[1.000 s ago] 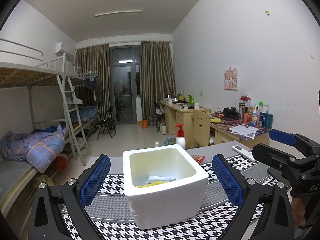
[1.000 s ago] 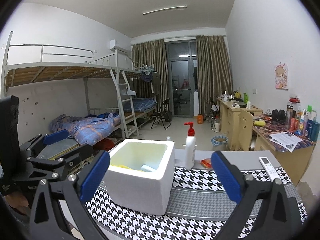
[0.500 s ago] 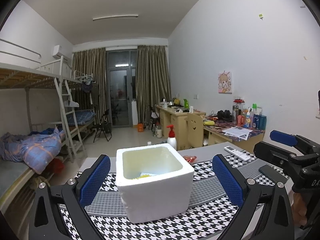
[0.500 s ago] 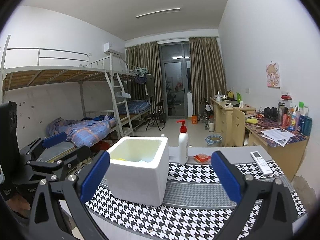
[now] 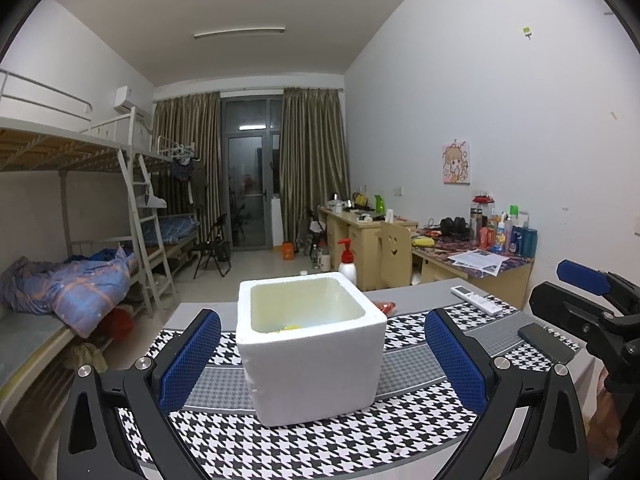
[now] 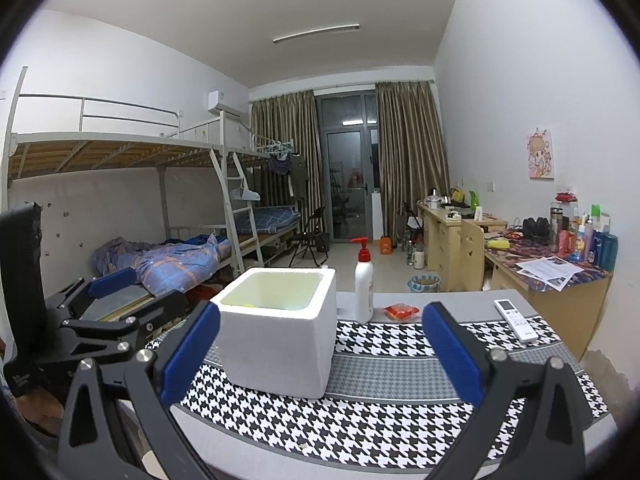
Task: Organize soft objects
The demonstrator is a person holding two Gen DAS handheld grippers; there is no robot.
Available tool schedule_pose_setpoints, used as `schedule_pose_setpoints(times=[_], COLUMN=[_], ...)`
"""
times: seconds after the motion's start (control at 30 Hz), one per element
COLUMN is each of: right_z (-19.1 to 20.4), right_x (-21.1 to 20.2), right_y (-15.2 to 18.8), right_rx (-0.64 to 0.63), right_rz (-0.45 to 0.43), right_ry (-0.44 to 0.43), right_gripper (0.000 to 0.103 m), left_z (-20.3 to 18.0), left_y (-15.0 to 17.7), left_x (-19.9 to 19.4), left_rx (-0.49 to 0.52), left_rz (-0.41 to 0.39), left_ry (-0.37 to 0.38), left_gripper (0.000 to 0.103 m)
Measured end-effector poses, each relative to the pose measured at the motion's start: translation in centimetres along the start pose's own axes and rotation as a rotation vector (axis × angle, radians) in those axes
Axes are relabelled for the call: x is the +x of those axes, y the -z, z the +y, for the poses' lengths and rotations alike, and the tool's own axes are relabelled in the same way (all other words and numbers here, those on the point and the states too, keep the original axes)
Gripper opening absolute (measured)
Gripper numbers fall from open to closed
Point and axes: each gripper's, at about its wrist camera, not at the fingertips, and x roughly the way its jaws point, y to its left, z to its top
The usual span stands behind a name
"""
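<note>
A white foam box point(image 5: 312, 344) stands open-topped on the surface point(image 6: 400, 368), on a black-and-white houndstooth cloth point(image 5: 320, 440) that covers most of it. Inside the box, low against the near wall, a bit of a yellow soft object point(image 5: 291, 327) shows; most of it is hidden by the rim.

The left hand-held gripper point(image 5: 322, 360) is held in front of the box with its blue-padded fingers point(image 5: 190, 360) spread wide, one on each side of the box and touching nothing. The right hand-held gripper point(image 6: 320, 352) is likewise spread and empty, with the box just inside its left finger in the right wrist view.

Behind the box stands a white pump bottle with a red top point(image 6: 363, 280), and next to it lies a small red packet point(image 6: 401, 311). A white remote control point(image 6: 515, 319) lies toward the right edge of the surface, and a dark phone point(image 5: 545, 343) lies on the cloth nearer the right gripper.
</note>
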Motion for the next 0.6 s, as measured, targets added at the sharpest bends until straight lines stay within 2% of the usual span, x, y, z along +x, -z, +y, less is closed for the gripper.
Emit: schedule_pose_setpoints(times=[0.6], right_z=[1.2], right_x=[-0.7], right_y=[2.7], right_rx=[-0.02], right_rz=[0.009], right_ry=[0.018], right_gripper=[0.102], left_z=[-0.2], left_y=[2.7], left_x=[-1.3], left_rx=[0.005], left_rz=[-0.014], left_ry=[-0.003], left_gripper=[0.102])
